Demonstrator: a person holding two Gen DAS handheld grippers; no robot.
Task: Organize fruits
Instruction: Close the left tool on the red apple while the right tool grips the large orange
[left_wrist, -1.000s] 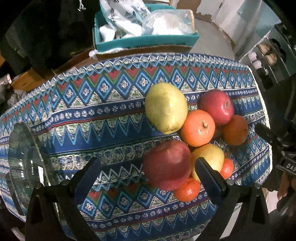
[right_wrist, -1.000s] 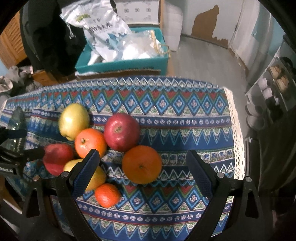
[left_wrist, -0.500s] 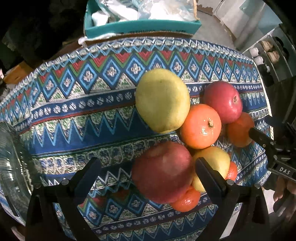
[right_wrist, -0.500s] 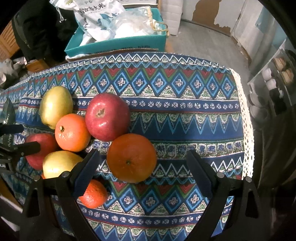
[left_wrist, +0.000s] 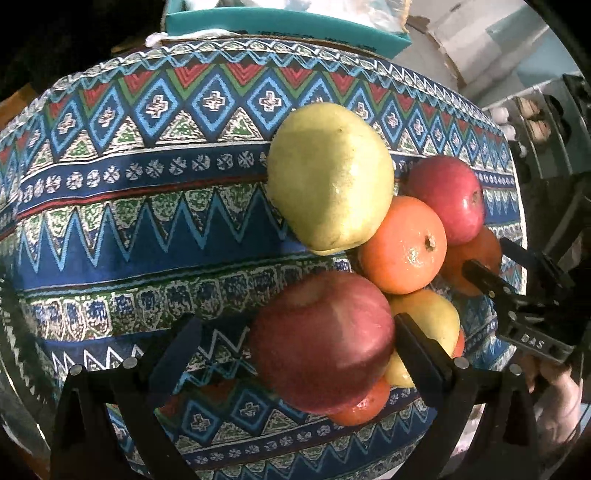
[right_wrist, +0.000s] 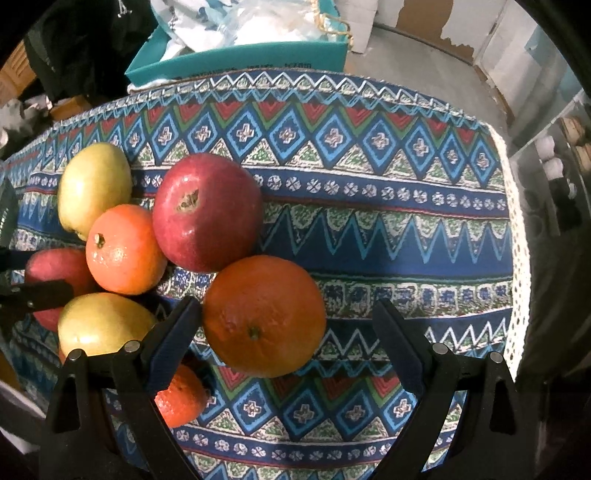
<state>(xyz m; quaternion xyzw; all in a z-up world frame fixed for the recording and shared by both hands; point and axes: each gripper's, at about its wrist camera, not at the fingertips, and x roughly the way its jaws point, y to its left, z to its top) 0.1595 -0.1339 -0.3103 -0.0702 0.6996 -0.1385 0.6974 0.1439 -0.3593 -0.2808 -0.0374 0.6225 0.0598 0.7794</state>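
Note:
A heap of fruit lies on the patterned tablecloth (left_wrist: 147, 221). My left gripper (left_wrist: 295, 350) is open, and the near red apple (left_wrist: 321, 339) sits between its fingers, against the right one. Behind it lie a yellow-green fruit (left_wrist: 328, 173), an orange (left_wrist: 402, 243), a second red apple (left_wrist: 447, 199), a yellow apple (left_wrist: 432, 317) and a small tangerine (left_wrist: 362, 406). My right gripper (right_wrist: 286, 332) is open around the big orange (right_wrist: 264, 314), which touches its left finger. The second red apple (right_wrist: 207, 210) lies just beyond that orange.
A glass bowl (left_wrist: 9, 369) shows at the left edge of the left wrist view. A teal box (right_wrist: 236, 59) of bags stands behind the table. The cloth's lace edge (right_wrist: 517, 258) marks the table's right side, with shelves beyond it. A hand (left_wrist: 554, 391) holds the right gripper.
Both grippers have moved in closer to the fruit. The near red apple now sits between the left fingers, and the big orange between the right fingers. Both stay open.

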